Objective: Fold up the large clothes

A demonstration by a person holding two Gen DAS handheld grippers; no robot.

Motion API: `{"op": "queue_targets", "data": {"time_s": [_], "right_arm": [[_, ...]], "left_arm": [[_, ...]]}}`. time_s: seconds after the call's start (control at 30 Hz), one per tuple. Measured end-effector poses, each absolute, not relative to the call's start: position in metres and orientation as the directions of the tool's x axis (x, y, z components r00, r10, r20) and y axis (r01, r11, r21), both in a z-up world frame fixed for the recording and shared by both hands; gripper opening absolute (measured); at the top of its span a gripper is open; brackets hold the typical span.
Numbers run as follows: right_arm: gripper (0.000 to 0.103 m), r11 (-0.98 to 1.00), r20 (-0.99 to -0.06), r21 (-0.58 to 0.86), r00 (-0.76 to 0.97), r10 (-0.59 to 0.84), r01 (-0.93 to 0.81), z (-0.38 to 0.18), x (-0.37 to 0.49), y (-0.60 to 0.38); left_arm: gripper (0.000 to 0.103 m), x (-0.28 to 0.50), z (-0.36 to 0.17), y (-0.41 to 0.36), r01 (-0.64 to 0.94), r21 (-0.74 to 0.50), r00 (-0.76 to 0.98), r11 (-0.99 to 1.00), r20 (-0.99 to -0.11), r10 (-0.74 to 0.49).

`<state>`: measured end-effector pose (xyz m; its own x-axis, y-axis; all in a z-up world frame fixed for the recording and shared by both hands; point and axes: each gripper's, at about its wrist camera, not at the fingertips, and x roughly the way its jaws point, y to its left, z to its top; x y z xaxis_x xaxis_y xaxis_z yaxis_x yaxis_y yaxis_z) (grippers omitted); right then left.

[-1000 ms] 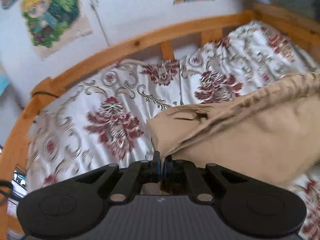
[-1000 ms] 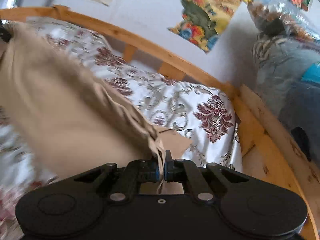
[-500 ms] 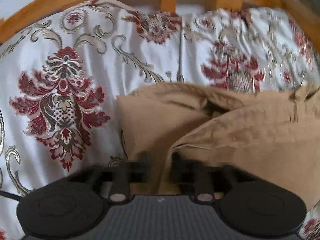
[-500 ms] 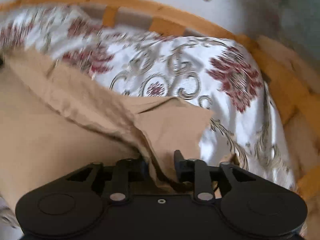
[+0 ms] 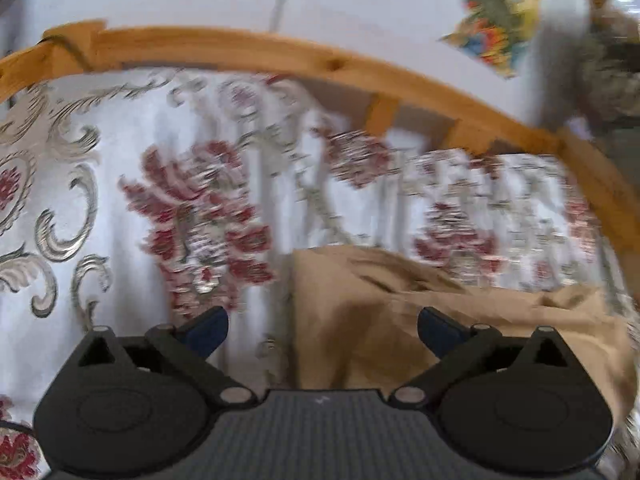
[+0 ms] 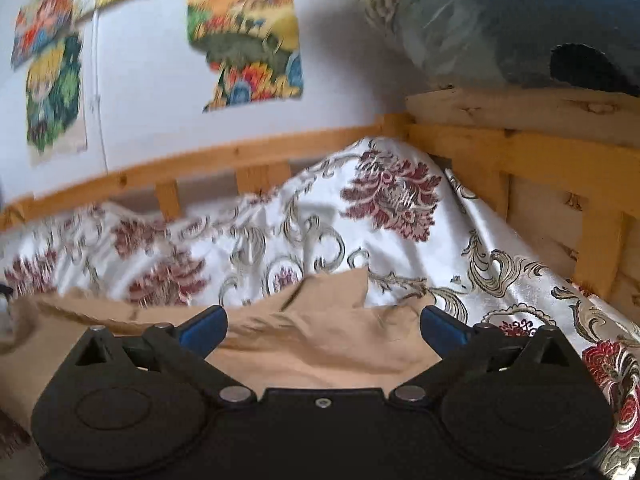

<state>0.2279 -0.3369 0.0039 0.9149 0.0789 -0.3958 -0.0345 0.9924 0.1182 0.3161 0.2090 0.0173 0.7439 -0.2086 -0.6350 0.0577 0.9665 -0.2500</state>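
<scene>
In the left wrist view, your left tongs (image 5: 322, 330) are standing wide apart, their blue-padded fingertips (image 5: 206, 330) gripping nothing. The tan, crumpled cotton garment (image 5: 440, 320) is lying on the white satin bedspread with dark red floral medallions (image 5: 120, 220), filling the near right part of the scene; its left edge is falling between the spread tips, and its far corner is reaching toward the middle of the bed. The curved pine bed rail (image 5: 280, 54) is running along the far side, with a white wall behind it. This view is blurred, so finer detail is lost.

In the right wrist view, your right tongs (image 6: 322, 330) are likewise gaping, with nothing between them. The tan garment (image 6: 320, 344) is lying directly under and beyond them, spreading away to the near left, its pointed far flap resting on the bedspread (image 6: 400, 232). The pine rail (image 6: 240, 156) is bordering the far and right sides. Colourful paper pictures (image 6: 248, 40) are hanging on the wall, and a bluish plastic-wrapped bundle (image 6: 520, 20) is sitting at far right above the rail.
</scene>
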Motion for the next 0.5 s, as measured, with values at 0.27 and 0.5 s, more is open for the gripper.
{"op": "queue_targets", "data": {"time_s": [0.27,0.5], "right_arm": [[0.091,0.990,-0.523,0.094,0.852,-0.041,0.106,-0.040,0.231,-0.352],[0.058,0.991,-0.503,0.079,0.862,-0.054,0.109,-0.049,0.230,-0.347]], "left_arm": [[0.099,0.278,-0.009,0.146,0.241,-0.055,0.706,0.969,-0.675,-0.214],[0.039,0.288,-0.018,0.128,0.137,-0.021,0.713,0.990,-0.692,-0.114]]}}
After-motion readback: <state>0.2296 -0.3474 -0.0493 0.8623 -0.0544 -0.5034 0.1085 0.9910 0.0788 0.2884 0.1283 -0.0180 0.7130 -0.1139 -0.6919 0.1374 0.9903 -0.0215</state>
